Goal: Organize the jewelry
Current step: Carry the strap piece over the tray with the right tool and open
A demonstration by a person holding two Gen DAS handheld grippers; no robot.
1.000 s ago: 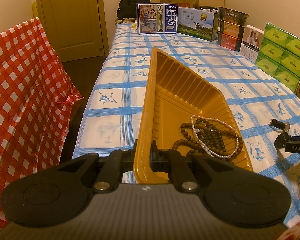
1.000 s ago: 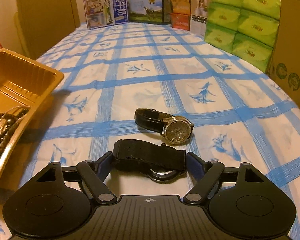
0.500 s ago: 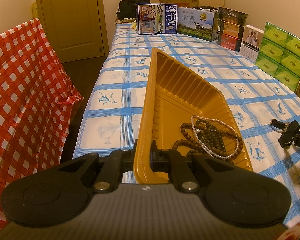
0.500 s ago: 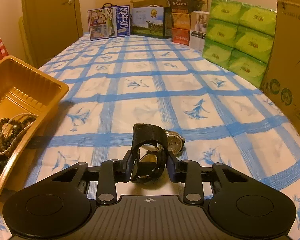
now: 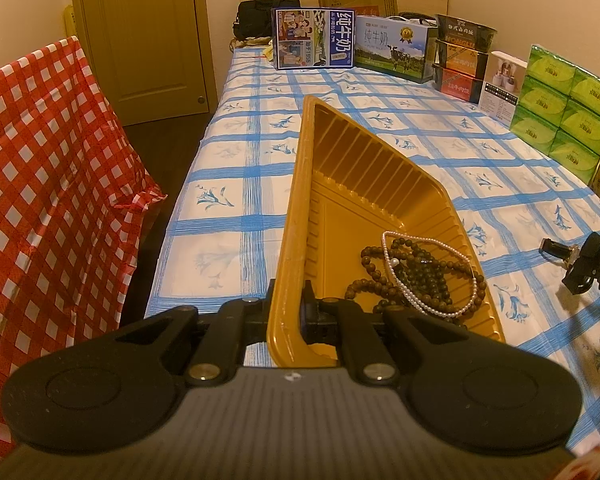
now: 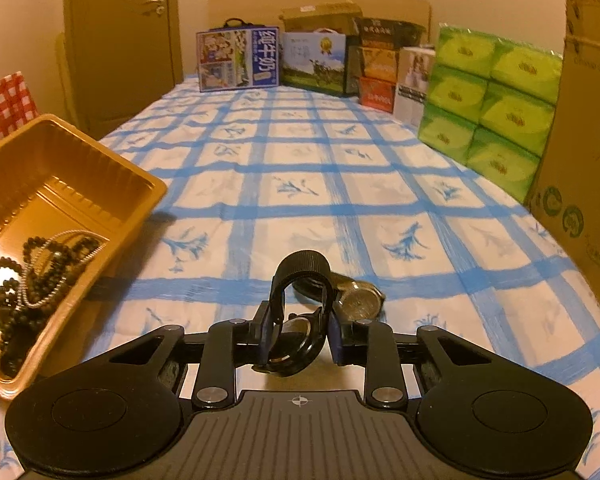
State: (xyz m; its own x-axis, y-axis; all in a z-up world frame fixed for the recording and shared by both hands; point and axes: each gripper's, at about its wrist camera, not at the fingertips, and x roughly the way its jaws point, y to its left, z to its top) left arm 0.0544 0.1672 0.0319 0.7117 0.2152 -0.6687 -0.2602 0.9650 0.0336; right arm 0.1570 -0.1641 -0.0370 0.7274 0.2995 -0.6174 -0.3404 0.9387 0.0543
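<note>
My left gripper (image 5: 286, 312) is shut on the near rim of a gold plastic tray (image 5: 364, 184) and holds it tilted on the bed. In the tray lie a dark bead string (image 5: 420, 272) and a pearl necklace (image 5: 432, 312). The tray also shows at the left of the right wrist view (image 6: 100, 168). My right gripper (image 6: 300, 332) is shut on a black mesh-strap watch (image 6: 296, 320), lifted above the bed. A second watch with a silver face (image 6: 356, 300) lies on the sheet just beyond it.
The bed has a blue-checked sheet (image 6: 340, 184). Milk cartons and boxes (image 6: 240, 60) stand at the far end, green tissue packs (image 6: 488, 104) and a cardboard box (image 6: 580, 140) along the right. A red-checked cloth (image 5: 40, 200) hangs at the left, beside a door (image 5: 148, 32).
My right gripper closed on the black mesh-strap watch and lifted it off the sheet; the strap now stands up in a loop. The left gripper and tray have not moved.
</note>
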